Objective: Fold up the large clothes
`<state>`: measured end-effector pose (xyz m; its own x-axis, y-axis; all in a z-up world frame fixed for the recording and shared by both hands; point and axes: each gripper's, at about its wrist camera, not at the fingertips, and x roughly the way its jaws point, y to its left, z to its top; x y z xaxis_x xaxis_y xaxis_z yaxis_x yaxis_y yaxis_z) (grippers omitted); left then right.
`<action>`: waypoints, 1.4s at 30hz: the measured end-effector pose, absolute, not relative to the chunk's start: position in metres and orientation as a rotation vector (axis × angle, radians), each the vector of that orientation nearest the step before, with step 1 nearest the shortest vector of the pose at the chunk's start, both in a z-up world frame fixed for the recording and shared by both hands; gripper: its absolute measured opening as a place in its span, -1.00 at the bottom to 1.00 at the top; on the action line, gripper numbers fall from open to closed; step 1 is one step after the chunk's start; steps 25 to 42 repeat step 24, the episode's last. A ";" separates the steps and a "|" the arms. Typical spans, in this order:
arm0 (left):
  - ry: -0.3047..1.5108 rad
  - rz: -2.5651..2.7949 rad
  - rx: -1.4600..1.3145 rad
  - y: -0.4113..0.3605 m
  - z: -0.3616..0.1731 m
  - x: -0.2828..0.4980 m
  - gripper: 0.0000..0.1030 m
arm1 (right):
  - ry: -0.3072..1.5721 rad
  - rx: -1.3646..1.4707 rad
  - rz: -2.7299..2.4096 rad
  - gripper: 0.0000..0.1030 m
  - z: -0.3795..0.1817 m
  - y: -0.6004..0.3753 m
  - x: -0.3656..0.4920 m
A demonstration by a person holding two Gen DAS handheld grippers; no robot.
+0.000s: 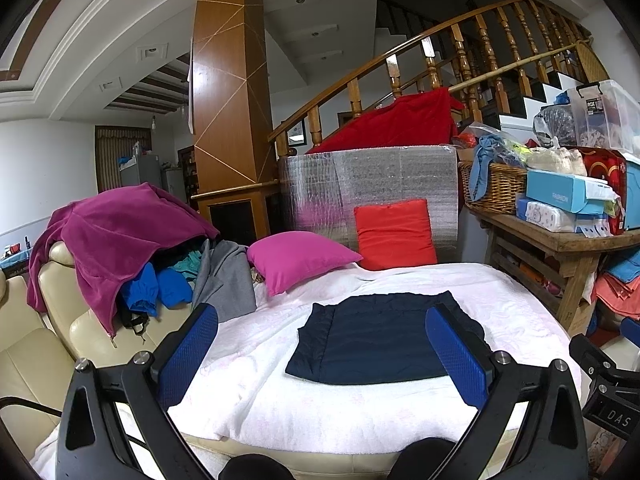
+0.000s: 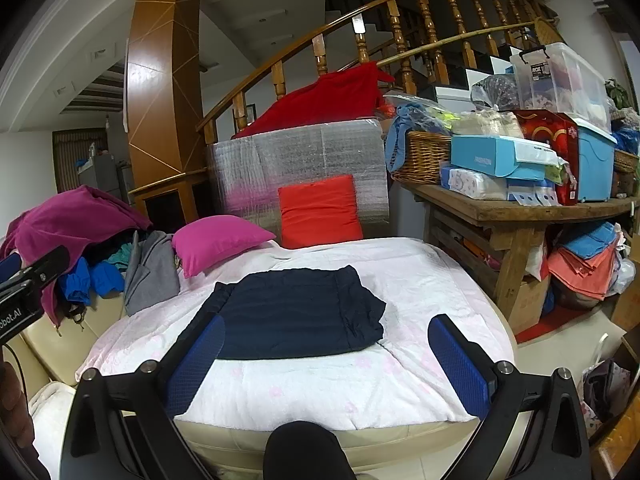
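Both grippers hang above the near edge of the white blanket (image 1: 360,412): my left gripper (image 1: 322,354) and my right gripper (image 2: 330,364) each have blue fingers spread wide, holding nothing. Just beyond them the navy garment (image 2: 296,312) lies folded into a flat rectangle on the blanket. Further back sit a magenta pillow (image 1: 298,258) and a red cushion (image 1: 394,234), with a heap of clothes (image 1: 120,248) on the cream sofa at left.

Two wrist fisheyes, side by side above the near edge of the white blanket (image 1: 360,408)

Both look forward along open blue fingers, slightly downward; they share the folded navy garment (image 2: 296,312), pillows and staircase.
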<state>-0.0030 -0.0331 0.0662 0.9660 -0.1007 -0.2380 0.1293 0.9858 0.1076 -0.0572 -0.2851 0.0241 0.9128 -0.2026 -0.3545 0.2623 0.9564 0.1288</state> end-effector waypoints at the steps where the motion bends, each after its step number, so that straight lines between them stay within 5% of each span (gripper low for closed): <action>1: 0.235 -0.116 0.123 -0.033 0.066 -0.002 1.00 | 0.346 0.173 -0.239 0.99 0.025 -0.285 -0.056; 16: 0.261 -0.105 0.111 -0.032 0.065 0.026 1.00 | 0.346 0.159 -0.226 1.00 0.035 -0.293 -0.027; 24: 0.319 -0.025 -0.002 0.013 0.057 0.104 1.00 | 0.372 0.174 -0.307 0.99 0.034 -0.334 0.017; 42: 0.319 -0.025 -0.002 0.013 0.057 0.104 1.00 | 0.372 0.174 -0.307 0.99 0.034 -0.334 0.017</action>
